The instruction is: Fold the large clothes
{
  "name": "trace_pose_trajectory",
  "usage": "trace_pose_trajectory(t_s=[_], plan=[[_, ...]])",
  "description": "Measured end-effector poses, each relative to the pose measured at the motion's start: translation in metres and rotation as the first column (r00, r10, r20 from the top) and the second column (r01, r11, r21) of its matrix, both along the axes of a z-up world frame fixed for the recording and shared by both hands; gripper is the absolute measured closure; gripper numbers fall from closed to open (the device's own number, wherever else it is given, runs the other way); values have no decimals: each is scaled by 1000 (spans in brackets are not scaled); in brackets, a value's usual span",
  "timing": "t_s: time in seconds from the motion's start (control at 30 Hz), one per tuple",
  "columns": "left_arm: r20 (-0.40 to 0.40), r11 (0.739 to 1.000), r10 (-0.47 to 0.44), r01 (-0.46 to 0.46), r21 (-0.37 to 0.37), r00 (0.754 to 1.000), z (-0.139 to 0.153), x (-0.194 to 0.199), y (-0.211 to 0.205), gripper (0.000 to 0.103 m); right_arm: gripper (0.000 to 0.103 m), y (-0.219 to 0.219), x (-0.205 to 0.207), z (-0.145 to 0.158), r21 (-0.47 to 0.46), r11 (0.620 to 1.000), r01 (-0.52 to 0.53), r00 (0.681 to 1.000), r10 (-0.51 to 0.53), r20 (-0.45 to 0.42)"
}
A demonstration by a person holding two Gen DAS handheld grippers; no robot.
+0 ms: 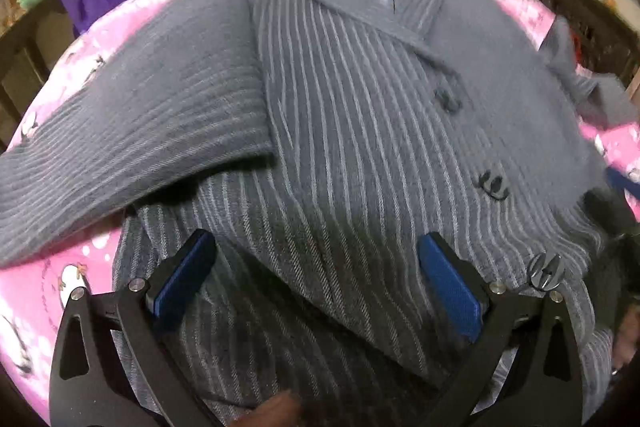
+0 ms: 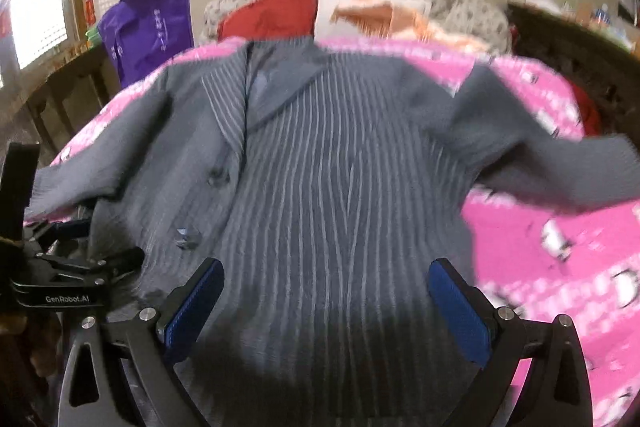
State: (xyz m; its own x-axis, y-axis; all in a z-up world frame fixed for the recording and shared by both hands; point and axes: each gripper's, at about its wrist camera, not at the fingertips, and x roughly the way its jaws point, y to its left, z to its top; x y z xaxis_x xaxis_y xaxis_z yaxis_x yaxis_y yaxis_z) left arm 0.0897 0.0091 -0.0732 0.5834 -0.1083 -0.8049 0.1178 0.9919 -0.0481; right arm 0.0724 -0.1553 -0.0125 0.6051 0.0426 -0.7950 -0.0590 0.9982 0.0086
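Grey pinstripe jacket (image 1: 352,115) lies front-up on pink printed blanket (image 1: 48,287), filling mid frame in both views; collar at top centre, hem at bottom under the tongs. Long axis runs bottom-to-top of frame, i.e. straight ahead of both grippers.

L gripper (image 1: 316,283): jaws spread wide, nothing pinched, blue pads over the lower front panel. In L view one sleeve (image 1: 132,147) lies angled across lower left, cuff end toward left edge, partly overlapping the body. R gripper (image 2: 326,307): also spread, empty, hovering over hem area. In R view the other sleeve (image 2: 552,167) sticks out to the right, over the blanket.

Key relation: both tongs sit at hem end, garment stretches away from them. L tongs nearer the lower-left sleeve, R tongs nearer the outstretched right-side one. Judgement: fold not really begun, sleeves not yet tucked in; next move prob needs each side to close on its own sleeve or side edge and bring it to the centre line.

Room: pink blanket open at right of R view and lower left of L view, enough to lay folds. Purple bag (image 2: 148,27) upper left, red and orange cloth (image 2: 276,15) behind collar, well apart from jacket. Heavy motion blur, buttons (image 1: 492,183) only roughly readable.
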Motion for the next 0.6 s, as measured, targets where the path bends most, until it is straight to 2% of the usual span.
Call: trace_pose_trajectory(t_s=[0.07, 0.23, 0.6], plan=[[8, 1000, 5, -5, 0, 1000, -1, -3, -1, 0, 2, -5, 1, -17, 28, 999, 17, 999, -16, -48], [20, 1000, 13, -13, -1, 1000, -2, -5, -3, 0, 0, -11, 4, -20, 64, 997, 36, 998, -33, -57], [22, 1000, 17, -17, -11, 1000, -5, -12, 2, 0, 0, -10, 3, -21, 59, 997, 42, 997, -38, -68]])
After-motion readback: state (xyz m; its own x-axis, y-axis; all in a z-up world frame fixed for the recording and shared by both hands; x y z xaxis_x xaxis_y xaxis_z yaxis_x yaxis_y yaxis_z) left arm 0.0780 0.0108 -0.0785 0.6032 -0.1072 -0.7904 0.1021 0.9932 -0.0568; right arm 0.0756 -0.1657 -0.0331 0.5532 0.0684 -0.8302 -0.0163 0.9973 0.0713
